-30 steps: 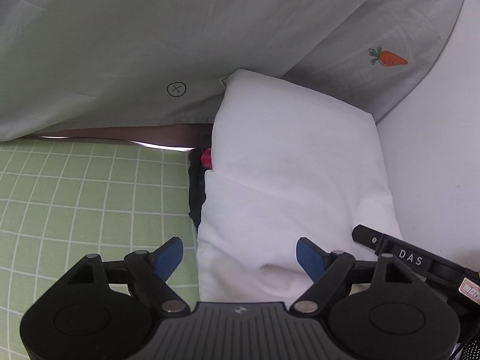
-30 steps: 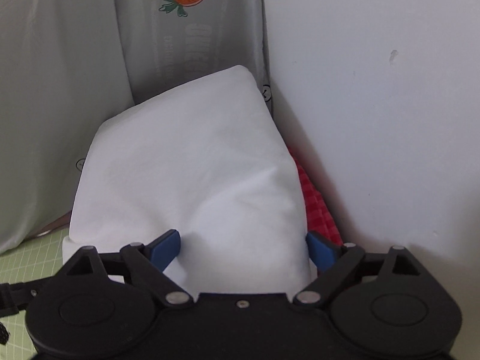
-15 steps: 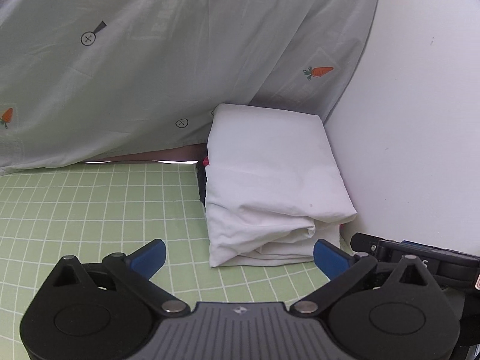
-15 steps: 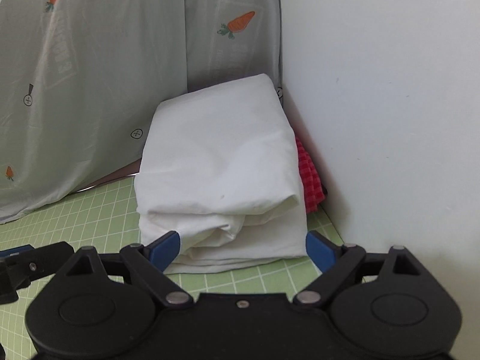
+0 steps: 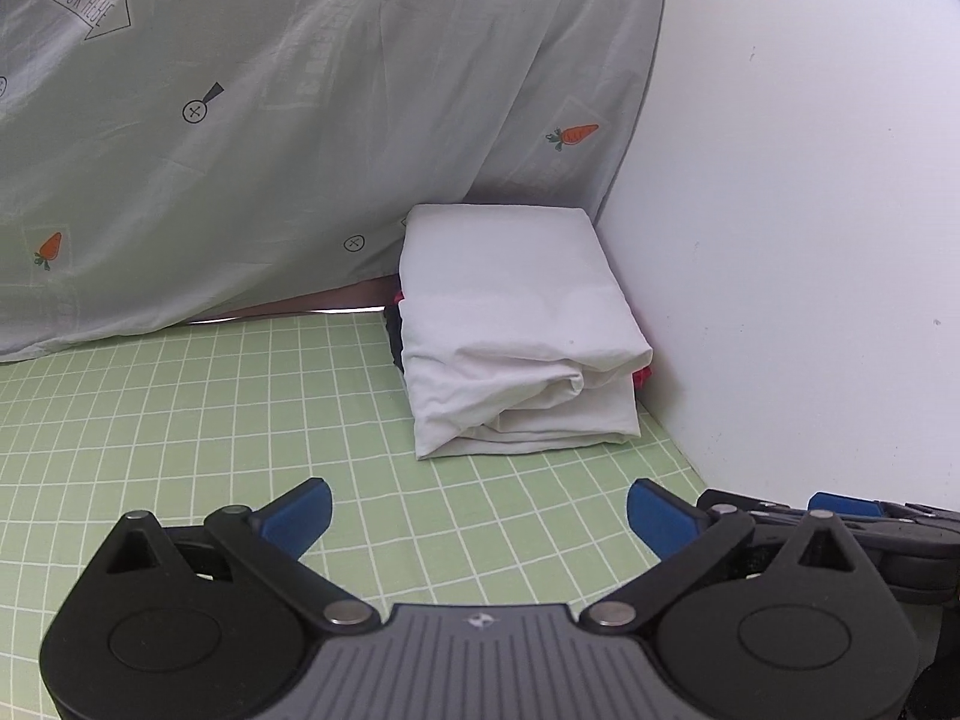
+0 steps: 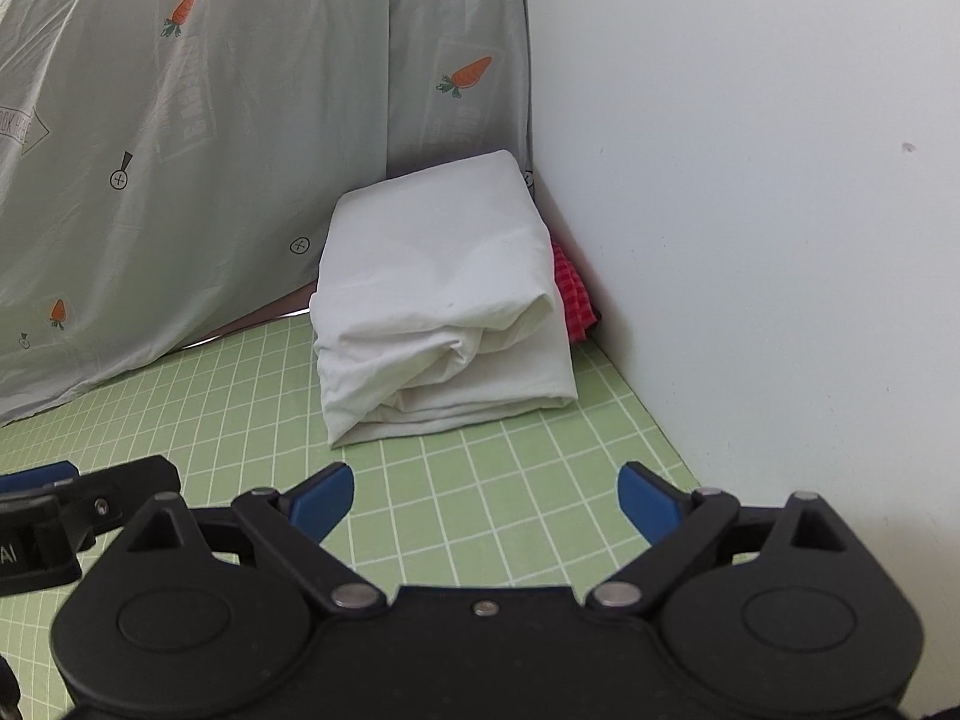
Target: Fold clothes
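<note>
At twelve o'clock of both grippers, the folded white cloth sits stacked in the corner, left gripper and right gripper both spread and empty, so fetching another garment looks next.

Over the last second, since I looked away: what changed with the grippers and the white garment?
Both grippers, left gripper and right gripper, backed away from the folded white garment, which looks smaller now; the left jaws let go and opened wide. The garment stayed on the green checked mat in the corner.
</note>
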{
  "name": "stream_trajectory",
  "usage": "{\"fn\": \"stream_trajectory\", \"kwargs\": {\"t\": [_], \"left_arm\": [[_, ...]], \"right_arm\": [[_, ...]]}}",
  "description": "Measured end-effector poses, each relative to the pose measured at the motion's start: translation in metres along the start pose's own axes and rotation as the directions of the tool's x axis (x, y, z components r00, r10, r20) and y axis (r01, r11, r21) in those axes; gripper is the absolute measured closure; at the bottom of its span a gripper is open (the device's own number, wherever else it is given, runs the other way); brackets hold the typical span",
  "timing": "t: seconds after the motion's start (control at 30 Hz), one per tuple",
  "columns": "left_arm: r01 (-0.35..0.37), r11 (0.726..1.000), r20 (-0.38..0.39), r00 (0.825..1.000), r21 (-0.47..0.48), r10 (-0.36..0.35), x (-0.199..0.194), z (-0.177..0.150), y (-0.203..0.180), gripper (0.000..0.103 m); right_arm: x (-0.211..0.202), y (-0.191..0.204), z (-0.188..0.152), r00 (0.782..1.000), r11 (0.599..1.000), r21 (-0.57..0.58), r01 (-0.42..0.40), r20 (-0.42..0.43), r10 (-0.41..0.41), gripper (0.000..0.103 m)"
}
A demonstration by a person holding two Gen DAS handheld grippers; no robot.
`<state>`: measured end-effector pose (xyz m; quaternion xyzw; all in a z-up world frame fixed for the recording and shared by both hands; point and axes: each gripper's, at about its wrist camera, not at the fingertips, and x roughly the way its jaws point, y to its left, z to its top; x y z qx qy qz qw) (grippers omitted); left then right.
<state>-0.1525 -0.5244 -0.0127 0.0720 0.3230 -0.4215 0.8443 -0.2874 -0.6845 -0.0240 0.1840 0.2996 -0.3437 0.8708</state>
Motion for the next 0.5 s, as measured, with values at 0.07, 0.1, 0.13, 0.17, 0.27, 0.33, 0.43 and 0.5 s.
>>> {"fn": "stream_trajectory", "kwargs": {"t": [0.07,0.1,0.13,0.17,0.27,0.33,0.43,0.5], "left_arm": [[0.000,1.000,-0.009,1.000,0.006,0.000,-0.004,-0.004,0.001,0.000],[0.001,1.000,-0.014,1.000,0.009,-0.001,-0.005,-0.006,0.001,0.000],[-0.002,1.000,-0.016,1.000,0.013,0.002,-0.007,-0.007,0.001,0.000],[-0.004,1.000,-0.019,1.000,0.017,0.004,-0.009,-0.009,0.001,0.000],[-0.004,1.000,-0.020,1.000,0.022,0.004,-0.014,-0.011,0.002,0.000],[-0.007,1.000,-0.020,1.000,0.023,0.007,-0.017,-0.013,0.002,0.000],[-0.007,1.000,-0.017,1.000,0.023,0.007,-0.020,-0.013,0.002,0.000],[-0.009,1.000,-0.014,1.000,0.024,0.009,-0.021,-0.014,0.002,0.000]], "right_arm": [[-0.005,0.001,-0.009,1.000,1.000,0.007,0.000,-0.008,0.000,0.007],[-0.007,0.002,-0.012,1.000,1.000,0.011,0.000,-0.011,0.000,0.007],[-0.008,0.003,-0.015,1.000,1.000,0.017,0.003,-0.015,-0.003,0.007],[-0.009,0.004,-0.017,1.000,1.000,0.021,0.003,-0.019,-0.002,0.007],[-0.013,0.005,-0.021,1.000,1.000,0.031,0.005,-0.022,-0.005,0.007],[-0.015,0.005,-0.022,1.000,0.999,0.034,0.008,-0.019,-0.008,0.007],[-0.018,0.006,-0.024,1.000,0.999,0.036,0.011,-0.017,-0.010,0.007],[-0.019,0.006,-0.024,1.000,0.999,0.033,0.011,-0.015,-0.010,0.007]]}}
